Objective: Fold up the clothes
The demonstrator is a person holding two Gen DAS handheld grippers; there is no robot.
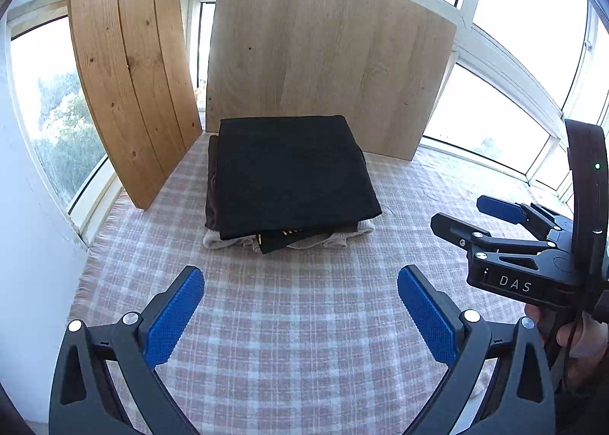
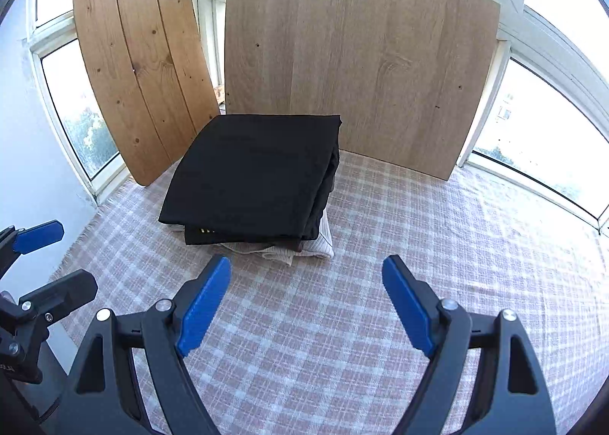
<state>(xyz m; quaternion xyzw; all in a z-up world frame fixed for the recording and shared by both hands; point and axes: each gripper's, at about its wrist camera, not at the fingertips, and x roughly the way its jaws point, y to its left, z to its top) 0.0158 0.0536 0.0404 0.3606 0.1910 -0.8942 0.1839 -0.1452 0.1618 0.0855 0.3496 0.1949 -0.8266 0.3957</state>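
Observation:
A stack of folded clothes lies at the back of the checked tablecloth (image 1: 304,339). A black garment (image 1: 289,172) (image 2: 255,172) is on top. Under it lie a brown piece (image 1: 211,183), a black piece with yellow stripes (image 1: 281,239) and a cream knit (image 1: 228,240) (image 2: 316,244). My left gripper (image 1: 300,275) hovers open in front of the stack, with nothing between its blue pads (image 1: 171,320). My right gripper (image 2: 306,263) is open and empty too, off the stack's right front corner. Each gripper shows in the other's view: the right (image 1: 458,212), the left (image 2: 74,252).
Two wooden boards lean against the windows behind the stack, a pine one (image 1: 125,65) on the left and a larger pale one (image 1: 327,54) at the back. A hand (image 1: 578,339) holds the right gripper. The tablecloth's fringed edge (image 1: 87,275) runs along the left.

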